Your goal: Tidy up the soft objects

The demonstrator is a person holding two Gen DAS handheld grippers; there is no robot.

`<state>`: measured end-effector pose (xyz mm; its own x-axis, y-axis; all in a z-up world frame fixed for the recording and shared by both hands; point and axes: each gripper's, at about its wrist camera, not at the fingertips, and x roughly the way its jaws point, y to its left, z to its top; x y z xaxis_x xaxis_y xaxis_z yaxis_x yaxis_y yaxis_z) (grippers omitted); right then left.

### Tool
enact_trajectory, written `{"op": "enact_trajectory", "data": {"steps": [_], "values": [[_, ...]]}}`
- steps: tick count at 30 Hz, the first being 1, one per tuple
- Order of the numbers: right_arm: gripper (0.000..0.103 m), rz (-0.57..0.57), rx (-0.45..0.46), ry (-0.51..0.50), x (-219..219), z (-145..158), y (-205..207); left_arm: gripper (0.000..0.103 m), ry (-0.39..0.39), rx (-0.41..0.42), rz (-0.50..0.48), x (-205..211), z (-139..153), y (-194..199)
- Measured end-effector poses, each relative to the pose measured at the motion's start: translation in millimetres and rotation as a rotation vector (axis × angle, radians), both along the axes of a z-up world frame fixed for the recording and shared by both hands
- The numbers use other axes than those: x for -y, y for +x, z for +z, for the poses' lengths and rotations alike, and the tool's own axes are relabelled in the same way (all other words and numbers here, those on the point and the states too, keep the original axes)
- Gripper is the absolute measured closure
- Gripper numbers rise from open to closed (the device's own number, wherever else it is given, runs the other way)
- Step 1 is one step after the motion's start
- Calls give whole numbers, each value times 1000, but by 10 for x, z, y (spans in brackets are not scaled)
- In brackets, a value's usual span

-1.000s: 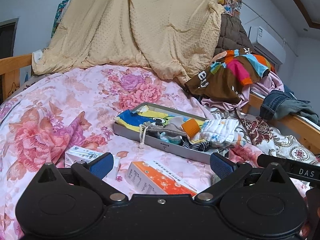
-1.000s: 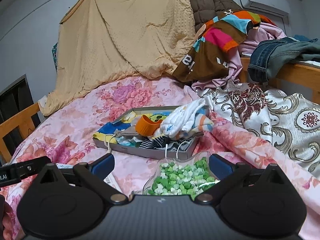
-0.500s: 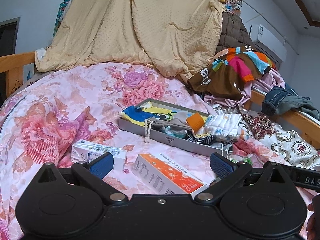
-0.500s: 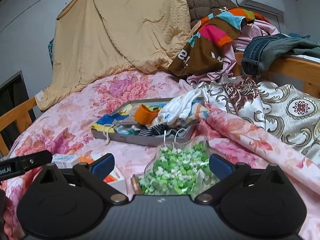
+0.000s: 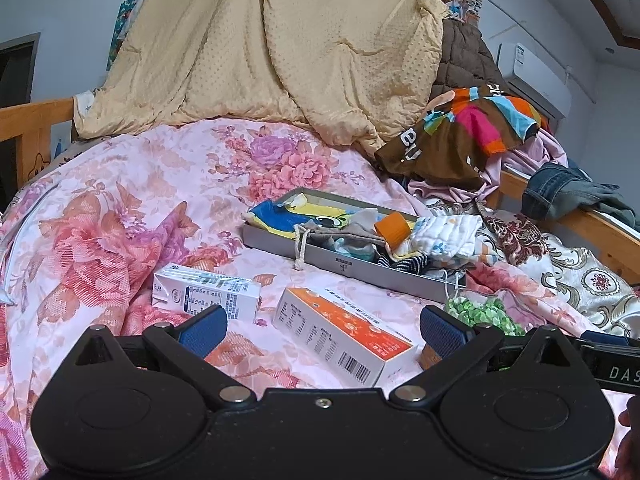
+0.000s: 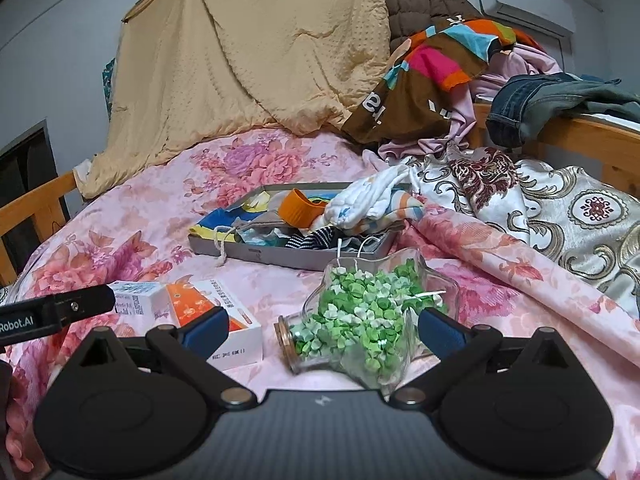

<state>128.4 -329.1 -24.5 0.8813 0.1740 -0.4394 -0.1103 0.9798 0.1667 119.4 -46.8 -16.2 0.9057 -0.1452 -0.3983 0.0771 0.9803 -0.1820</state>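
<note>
Both sets of jaws spread wide, empty: left gripper (image 5: 322,326) over the orange box (image 5: 340,330), right gripper (image 6: 323,326) over the jar (image 6: 360,316); bare quilt (image 5: 120,200) leftward.

I am getting soft, even indoor light in both wrist views, moderately bright, with no hard shadows across the floral bedspread (image 5: 132,200). I cannot tell where the light is coming from. The fisheye lenses are bending the edges strongly: the wooden bed rail (image 5: 28,120) and the air conditioner (image 6: 524,4) are curving, and dark vignetting is filling the corners. The middle is staying sharp; print on the orange box (image 5: 344,332) is showing clearly. The glass jar (image 6: 360,320) is catching faint reflections. The tan blanket (image 5: 280,48) is looking slightly grainy.
</note>
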Motion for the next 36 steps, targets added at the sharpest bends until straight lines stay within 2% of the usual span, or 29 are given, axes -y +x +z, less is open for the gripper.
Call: {"op": "enact_trajectory", "data": {"steps": [7,19,29,36], "values": [[0,-30,15,-5,3,-4,-152,1,22,12,-1,54,-20,-185],[0,-22,69,-29,-71,19,-468,1,47,41,73,39,-5,-512],[0,-63,80,4,-21,38,-602,1,50,43,58,50,21,-645],[0,-71,74,-8,-69,28,-671,1,47,45,56,-30,12,-718]]}}
